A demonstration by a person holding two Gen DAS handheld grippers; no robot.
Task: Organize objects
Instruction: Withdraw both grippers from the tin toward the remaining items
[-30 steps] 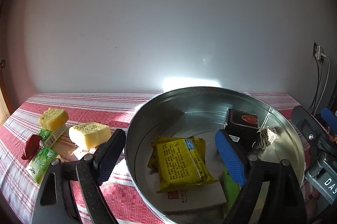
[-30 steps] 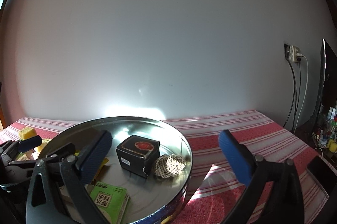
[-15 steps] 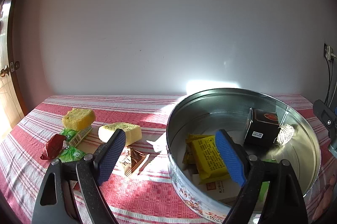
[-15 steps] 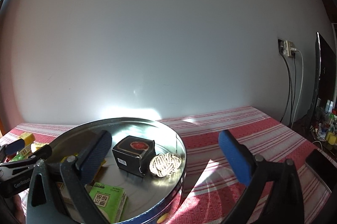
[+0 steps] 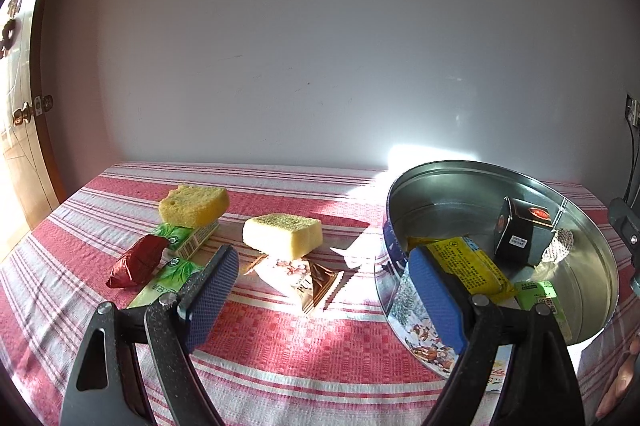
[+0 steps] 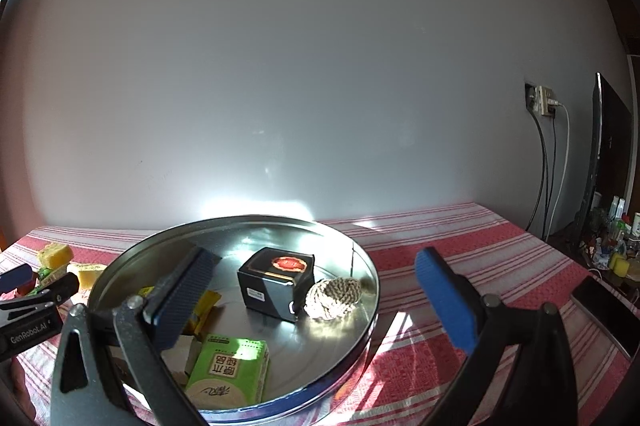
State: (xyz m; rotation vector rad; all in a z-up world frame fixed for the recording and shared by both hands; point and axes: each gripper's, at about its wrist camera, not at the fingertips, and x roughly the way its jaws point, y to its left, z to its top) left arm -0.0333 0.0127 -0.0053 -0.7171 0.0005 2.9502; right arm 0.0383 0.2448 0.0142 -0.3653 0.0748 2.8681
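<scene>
1. Our left gripper (image 5: 324, 290) has black, speckled, triangular arms with cut-outs, silver screws at the joints, and blue textured pads (image 5: 434, 300).
2. Our right gripper (image 6: 320, 300) looks the same.
3. The left gripper's body reads "GenRobot.AI" in white.

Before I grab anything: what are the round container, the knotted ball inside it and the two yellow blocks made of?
Round container: thin metal tin, shiny and mirror-like inside, printed outside. Knotted ball: twisted beige cord, apparently natural fibre. Two yellow blocks: porous, matte, probably sponge or sponge cake; hard to tell.
</scene>
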